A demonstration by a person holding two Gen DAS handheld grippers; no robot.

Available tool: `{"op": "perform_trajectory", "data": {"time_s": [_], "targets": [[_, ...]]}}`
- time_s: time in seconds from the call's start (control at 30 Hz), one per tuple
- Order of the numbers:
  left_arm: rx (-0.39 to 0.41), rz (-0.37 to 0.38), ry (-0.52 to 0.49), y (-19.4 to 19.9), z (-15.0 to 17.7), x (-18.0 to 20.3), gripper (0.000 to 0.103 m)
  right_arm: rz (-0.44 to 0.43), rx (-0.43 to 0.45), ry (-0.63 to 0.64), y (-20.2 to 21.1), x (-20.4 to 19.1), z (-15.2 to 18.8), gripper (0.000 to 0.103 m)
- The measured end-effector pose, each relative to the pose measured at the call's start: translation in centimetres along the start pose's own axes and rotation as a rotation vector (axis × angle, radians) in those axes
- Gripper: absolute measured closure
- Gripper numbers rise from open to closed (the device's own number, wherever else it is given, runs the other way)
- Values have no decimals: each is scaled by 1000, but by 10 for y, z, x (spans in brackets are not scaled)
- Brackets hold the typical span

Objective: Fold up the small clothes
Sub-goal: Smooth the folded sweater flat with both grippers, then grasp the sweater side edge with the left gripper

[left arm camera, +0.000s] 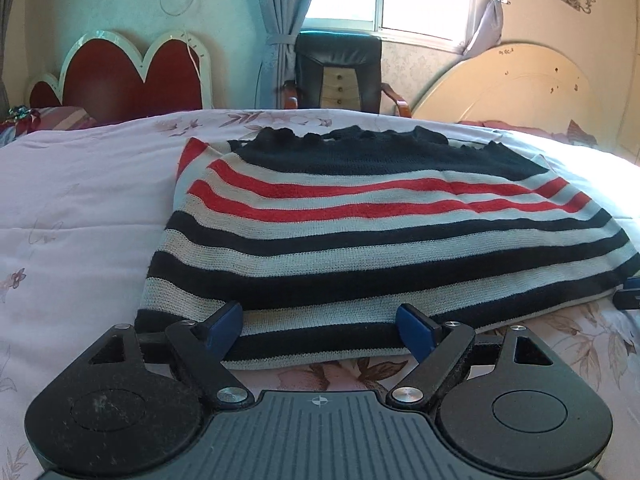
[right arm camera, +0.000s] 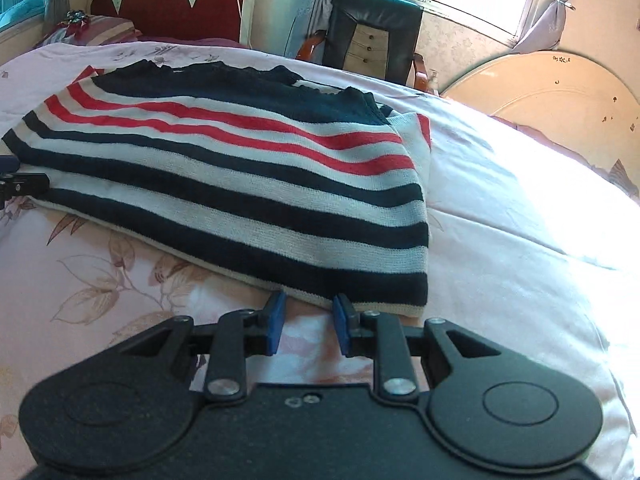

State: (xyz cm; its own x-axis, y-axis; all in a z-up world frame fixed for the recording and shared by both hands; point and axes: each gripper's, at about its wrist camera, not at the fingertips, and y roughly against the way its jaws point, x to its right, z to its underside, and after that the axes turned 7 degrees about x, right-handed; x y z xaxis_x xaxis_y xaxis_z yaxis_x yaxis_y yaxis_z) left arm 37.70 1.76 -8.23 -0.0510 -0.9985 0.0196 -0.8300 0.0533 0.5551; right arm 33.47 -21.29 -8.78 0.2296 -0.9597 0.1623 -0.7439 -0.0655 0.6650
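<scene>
A bed (left arm camera: 80, 200) under a pale floral quilt fills both views, with a red scalloped headboard (left arm camera: 120, 80) and a black chair (left arm camera: 338, 72) by the sunlit window beyond it. A striped sweater (left arm camera: 360, 232) in navy, white and red lies flat across the quilt, its hem nearest the cameras. The left gripper (left arm camera: 320, 330) stands wide open with the hem between its blue pads, apparently not pressing it, while the right gripper (right arm camera: 307, 322), jaws narrowly parted, sits just short of the hem's right corner, gripping nothing.
</scene>
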Motion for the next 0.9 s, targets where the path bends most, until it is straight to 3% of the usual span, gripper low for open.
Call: {"op": "perform_trajectory", "data": {"time_s": [0.2, 0.33, 0.63, 0.77, 0.9], "targets": [[5, -2, 3, -1, 0, 2, 20, 16, 114, -88, 19, 17, -15, 82], [0, 4, 5, -2, 0, 1, 19, 40, 3, -113, -8, 37, -5, 83], [-16, 15, 10, 0, -3, -6, 17, 27, 15, -139, -10, 39, -3, 81], [45, -76, 105, 32, -1, -31, 17, 6, 11, -158, -8, 44, -3, 80], [61, -133, 346, 60, 18, -74, 17, -38, 32, -217, 10, 52, -4, 76]]}}
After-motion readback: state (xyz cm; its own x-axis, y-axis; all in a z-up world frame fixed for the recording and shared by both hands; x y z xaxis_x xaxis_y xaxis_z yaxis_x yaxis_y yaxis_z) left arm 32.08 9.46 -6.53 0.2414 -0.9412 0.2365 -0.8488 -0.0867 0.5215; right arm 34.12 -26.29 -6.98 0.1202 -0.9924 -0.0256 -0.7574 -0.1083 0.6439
